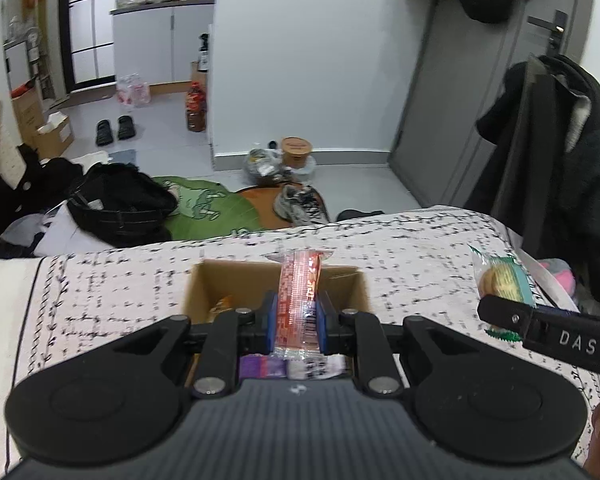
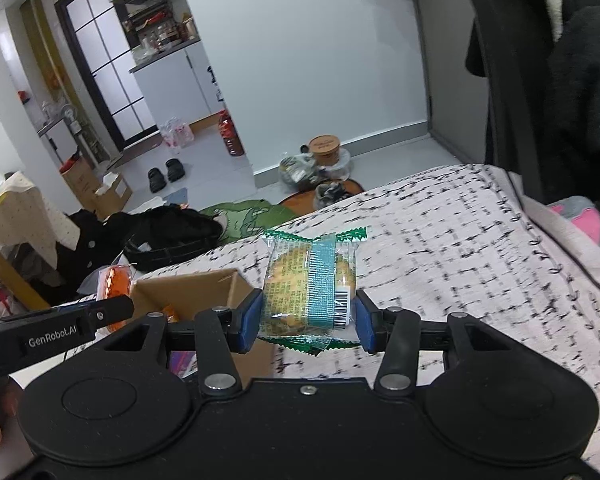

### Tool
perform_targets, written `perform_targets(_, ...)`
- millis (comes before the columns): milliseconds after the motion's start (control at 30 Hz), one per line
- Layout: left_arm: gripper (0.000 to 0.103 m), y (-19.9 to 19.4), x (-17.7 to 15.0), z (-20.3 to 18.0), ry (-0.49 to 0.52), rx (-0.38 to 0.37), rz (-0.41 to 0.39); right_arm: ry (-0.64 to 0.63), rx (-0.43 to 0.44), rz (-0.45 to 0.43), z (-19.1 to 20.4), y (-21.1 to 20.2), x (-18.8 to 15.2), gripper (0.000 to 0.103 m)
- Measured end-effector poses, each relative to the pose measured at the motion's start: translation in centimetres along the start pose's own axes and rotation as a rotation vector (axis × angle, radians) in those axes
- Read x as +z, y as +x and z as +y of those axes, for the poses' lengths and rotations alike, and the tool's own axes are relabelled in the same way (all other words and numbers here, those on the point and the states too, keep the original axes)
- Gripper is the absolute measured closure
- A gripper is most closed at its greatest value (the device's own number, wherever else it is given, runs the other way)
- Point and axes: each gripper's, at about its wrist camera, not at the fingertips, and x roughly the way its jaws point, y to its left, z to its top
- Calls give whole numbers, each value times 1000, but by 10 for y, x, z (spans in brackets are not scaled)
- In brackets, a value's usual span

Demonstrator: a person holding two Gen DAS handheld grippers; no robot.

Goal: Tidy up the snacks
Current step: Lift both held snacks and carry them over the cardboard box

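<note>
My left gripper (image 1: 297, 322) is shut on a long red-orange snack packet (image 1: 300, 296), which stands up between the blue pads above an open cardboard box (image 1: 198, 288). Several packets lie in the box, among them a purple one (image 1: 260, 366). My right gripper (image 2: 306, 320) is shut on a green-edged cake packet (image 2: 308, 284) with a round yellow cake inside. It hangs over the patterned bedspread (image 2: 460, 248) just right of the box (image 2: 188, 284). In the left wrist view the right gripper's black finger (image 1: 508, 316) and its cake packet (image 1: 500, 276) show at the right.
The box sits on a bed with a black-and-white patterned cover. Beyond the bed's edge the floor holds a green mat (image 1: 204, 208), black clothes (image 1: 116, 196), shoes (image 1: 300, 204) and a bottle (image 1: 196, 108). Dark coats (image 1: 560, 152) hang at the right.
</note>
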Motion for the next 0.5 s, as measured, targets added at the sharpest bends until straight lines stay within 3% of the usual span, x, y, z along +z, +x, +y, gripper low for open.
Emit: perform_targets(500,85,12,-11,44,-76,16,25,-39,37,15,41,21,-5,57)
